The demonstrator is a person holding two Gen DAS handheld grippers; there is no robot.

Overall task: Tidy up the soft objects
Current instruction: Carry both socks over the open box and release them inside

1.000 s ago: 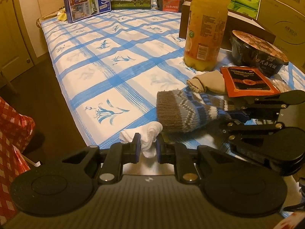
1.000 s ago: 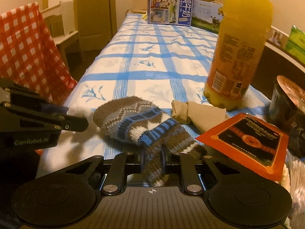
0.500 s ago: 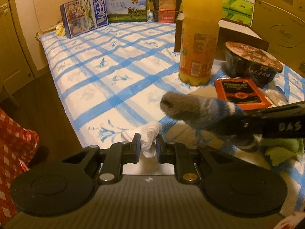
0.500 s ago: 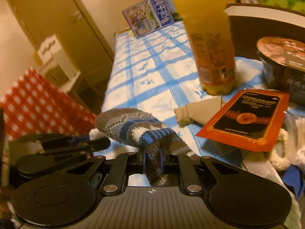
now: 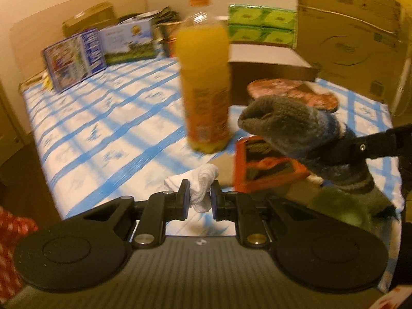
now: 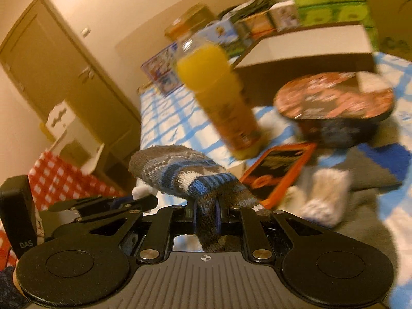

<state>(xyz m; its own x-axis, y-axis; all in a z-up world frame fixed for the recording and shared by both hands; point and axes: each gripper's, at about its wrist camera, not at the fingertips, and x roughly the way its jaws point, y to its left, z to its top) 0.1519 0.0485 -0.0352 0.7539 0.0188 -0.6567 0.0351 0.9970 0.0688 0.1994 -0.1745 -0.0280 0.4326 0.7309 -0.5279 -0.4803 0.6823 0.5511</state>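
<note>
my left tongs (image 5: 200,196) clamp white sock (image 5: 203,184) | my right tongs (image 6: 206,212) clamp knit sock (image 6: 180,173), long axis forward, toe sagging left | both aloft over table (image 5: 108,118)

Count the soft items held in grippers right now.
2. The striped knit sock is clamped in the right gripper, lifted off the table. The small white cloth is pinched in the left gripper. Other soft pieces lie blurred on the table, not held.
</note>
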